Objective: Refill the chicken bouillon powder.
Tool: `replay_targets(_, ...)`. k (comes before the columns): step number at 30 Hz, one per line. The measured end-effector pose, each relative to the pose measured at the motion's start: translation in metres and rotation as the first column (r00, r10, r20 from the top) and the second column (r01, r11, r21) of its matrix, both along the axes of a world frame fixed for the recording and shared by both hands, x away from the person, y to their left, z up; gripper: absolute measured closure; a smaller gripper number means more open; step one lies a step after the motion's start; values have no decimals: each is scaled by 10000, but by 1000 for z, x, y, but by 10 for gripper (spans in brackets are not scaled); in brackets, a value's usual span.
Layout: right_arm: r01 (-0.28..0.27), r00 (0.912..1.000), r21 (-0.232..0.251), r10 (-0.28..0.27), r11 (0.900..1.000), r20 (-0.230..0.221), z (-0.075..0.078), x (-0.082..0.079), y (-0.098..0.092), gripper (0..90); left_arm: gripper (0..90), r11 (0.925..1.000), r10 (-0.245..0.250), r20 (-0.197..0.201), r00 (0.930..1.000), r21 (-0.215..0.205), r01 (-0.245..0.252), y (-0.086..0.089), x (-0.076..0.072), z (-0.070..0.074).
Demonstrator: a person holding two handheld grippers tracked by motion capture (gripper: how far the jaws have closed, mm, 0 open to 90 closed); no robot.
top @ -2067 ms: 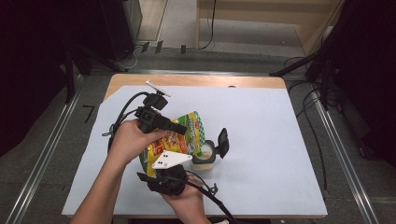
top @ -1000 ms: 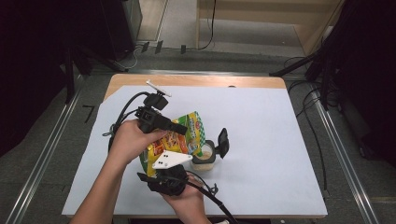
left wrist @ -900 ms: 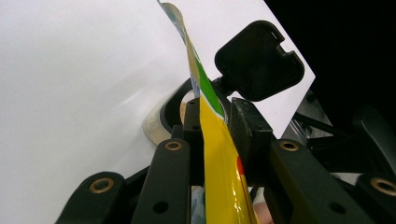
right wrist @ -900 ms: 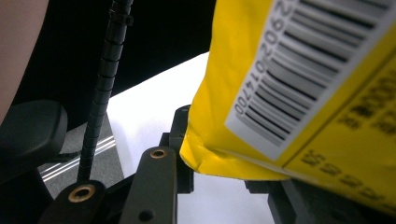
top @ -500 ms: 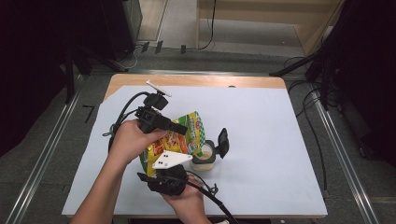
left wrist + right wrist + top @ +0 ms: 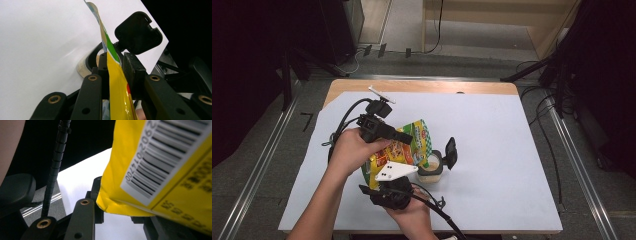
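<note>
Two grippers: both were on one yellow snack bag [image 6: 399, 150], held tilted over a small open jar [image 6: 430, 167] near the middle of the white table sheet [image 6: 502, 150]
Left gripper [image 6: 116, 66]: jaws nearly closed, pads pressed on the bag's thin edge from both sides; bag ran up between them toward the jar
Right gripper [image 6: 117, 207]: jaws narrow, bag's bottom corner sat between them; left pad touched the bag; right pad hidden behind the bag, so full contact was hard to confirm; read as a grip
Bag position: off the sheet, its upper green-and-red end just above the jar mouth; left hand [image 6: 352, 150] at its upper left, right hand [image 6: 412, 212] below it
Jar: pale contents visible inside; black flip lid [image 6: 451, 152] stood open at its right side; in the left gripper view the bag edge cut off most of the rim
Hidden: bag's mouth not visible, so open or sealed could not be told; bag's lower part covered by the grey plate [image 6: 394, 171] in the high view
Writing: barcode [image 6: 162, 157] on the bag's back with digits reading roughly "2902014700"; small print beside it blurred; front print too small to read; no brand legible
</note>
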State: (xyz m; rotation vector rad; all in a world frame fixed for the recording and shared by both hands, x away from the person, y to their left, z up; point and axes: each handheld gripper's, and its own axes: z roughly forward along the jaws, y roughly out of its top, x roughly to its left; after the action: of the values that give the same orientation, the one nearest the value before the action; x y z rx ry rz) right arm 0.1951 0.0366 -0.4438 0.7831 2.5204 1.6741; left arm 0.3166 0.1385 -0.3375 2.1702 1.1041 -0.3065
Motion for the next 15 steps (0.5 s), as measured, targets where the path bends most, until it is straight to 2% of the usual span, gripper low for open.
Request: replay_targets(15,-6,10000,-26,6,10000,64,1,5,3,722,783,9998,178,337,9993,-124,-174,3,-1,4)
